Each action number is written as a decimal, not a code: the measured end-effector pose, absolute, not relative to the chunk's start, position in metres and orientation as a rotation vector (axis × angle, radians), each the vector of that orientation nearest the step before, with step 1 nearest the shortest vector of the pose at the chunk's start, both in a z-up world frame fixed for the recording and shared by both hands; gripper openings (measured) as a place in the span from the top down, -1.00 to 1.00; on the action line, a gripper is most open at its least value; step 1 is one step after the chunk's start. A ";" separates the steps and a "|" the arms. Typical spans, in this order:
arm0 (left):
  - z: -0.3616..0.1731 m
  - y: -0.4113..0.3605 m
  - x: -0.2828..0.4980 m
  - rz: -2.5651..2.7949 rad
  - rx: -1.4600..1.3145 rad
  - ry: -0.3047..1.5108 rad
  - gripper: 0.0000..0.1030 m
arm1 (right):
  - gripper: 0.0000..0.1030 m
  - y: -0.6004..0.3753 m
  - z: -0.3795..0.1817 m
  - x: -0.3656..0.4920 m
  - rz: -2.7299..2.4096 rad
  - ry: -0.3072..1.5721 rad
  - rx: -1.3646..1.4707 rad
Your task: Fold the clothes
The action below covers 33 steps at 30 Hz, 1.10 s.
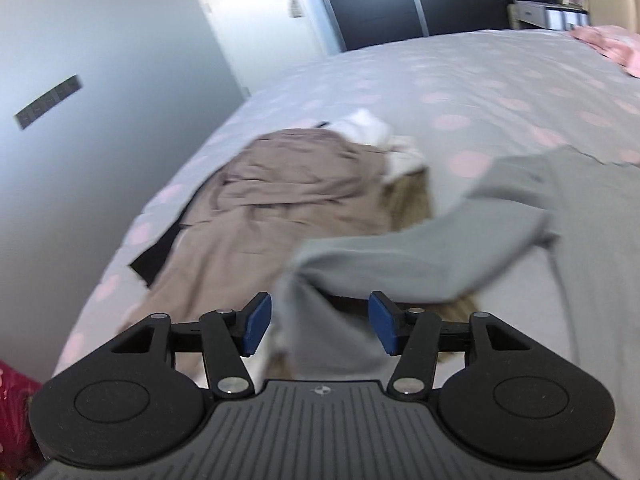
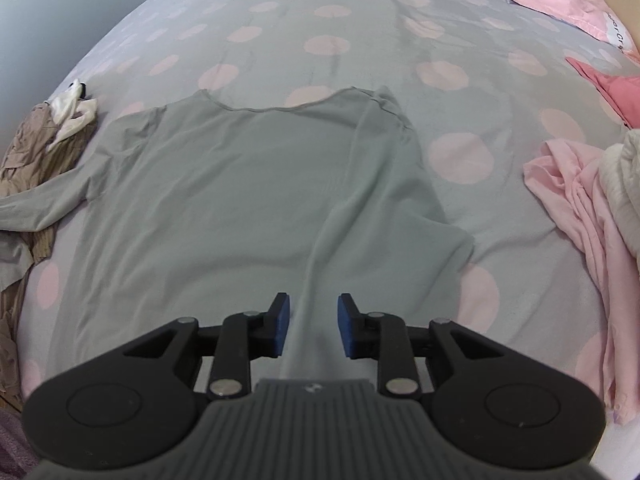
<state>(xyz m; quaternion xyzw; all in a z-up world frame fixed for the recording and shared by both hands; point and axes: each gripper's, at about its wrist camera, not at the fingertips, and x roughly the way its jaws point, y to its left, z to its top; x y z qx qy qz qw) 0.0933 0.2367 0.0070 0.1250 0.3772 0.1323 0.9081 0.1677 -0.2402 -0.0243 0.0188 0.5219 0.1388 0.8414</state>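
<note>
Lying face-up on the dotted bed (image 2: 320, 8), the grey top (image 2: 224, 184) was seen with one sleeve already folded inward. Its other sleeve (image 1: 400, 256) was left outstretched between the parted left tool (image 1: 318, 326). The right tool (image 2: 313, 326) was seen slightly open around the folded sleeve, not pinching it.

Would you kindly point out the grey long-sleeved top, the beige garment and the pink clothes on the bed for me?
grey long-sleeved top (image 2: 240, 184): right wrist view, middle of its flat body.
beige garment (image 1: 296, 184): left wrist view, centre of the crumpled heap.
pink clothes (image 2: 576, 200): right wrist view, folds of the pile at the right edge.
</note>
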 end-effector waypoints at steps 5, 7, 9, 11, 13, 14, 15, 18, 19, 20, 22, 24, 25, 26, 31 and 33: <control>-0.001 0.264 0.115 0.246 0.186 0.817 0.12 | 0.04 -0.223 -0.008 0.161 0.336 1.050 0.005; 0.001 0.266 0.113 0.237 0.151 0.799 0.53 | 0.04 -0.220 -0.007 0.161 0.344 1.047 -0.012; 0.005 0.264 0.109 0.212 0.128 0.767 0.75 | 0.04 -0.219 -0.007 0.161 0.347 1.047 -0.020; 0.013 0.256 0.106 0.179 0.123 0.734 0.87 | 0.04 -0.222 -0.008 0.163 0.341 1.052 -0.015; 0.024 0.245 0.103 0.124 0.104 0.712 0.91 | 0.04 -0.224 -0.009 0.164 0.332 1.056 -0.012; 0.031 0.238 0.101 0.088 0.092 0.704 0.91 | 0.04 -0.225 -0.010 0.165 0.327 1.057 -0.010; 0.038 0.230 0.099 0.052 0.082 0.697 0.91 | 0.04 -0.226 -0.010 0.165 0.325 1.058 -0.009; 0.059 0.201 0.085 -0.047 0.082 0.673 0.91 | 0.04 -0.226 -0.010 0.165 0.337 1.053 -0.012; 0.065 0.191 0.081 -0.079 0.087 0.667 0.91 | 0.04 -0.226 -0.010 0.164 0.341 1.052 -0.014; 0.070 0.181 0.078 -0.116 0.094 0.665 0.91 | 0.04 -0.225 -0.010 0.164 0.345 1.053 -0.015; 0.077 0.160 0.070 -0.190 0.126 0.661 0.91 | 0.04 -0.225 -0.009 0.163 0.351 1.052 -0.018; 0.080 0.139 0.062 -0.249 0.165 0.649 0.91 | 0.04 -0.225 -0.009 0.162 0.354 1.052 -0.018; 0.080 0.129 0.058 -0.280 0.183 0.645 0.91 | 0.04 -0.225 -0.009 0.162 0.355 1.052 -0.018; 0.079 0.119 0.055 -0.311 0.202 0.642 0.91 | 0.04 -0.225 -0.009 0.161 0.356 1.052 -0.018; 0.059 0.068 0.040 -0.478 0.309 0.668 0.91 | 0.04 -0.226 -0.010 0.156 0.363 1.056 -0.024; 0.047 0.051 0.035 -0.542 0.347 0.698 0.91 | 0.04 -0.227 -0.011 0.155 0.364 1.058 -0.026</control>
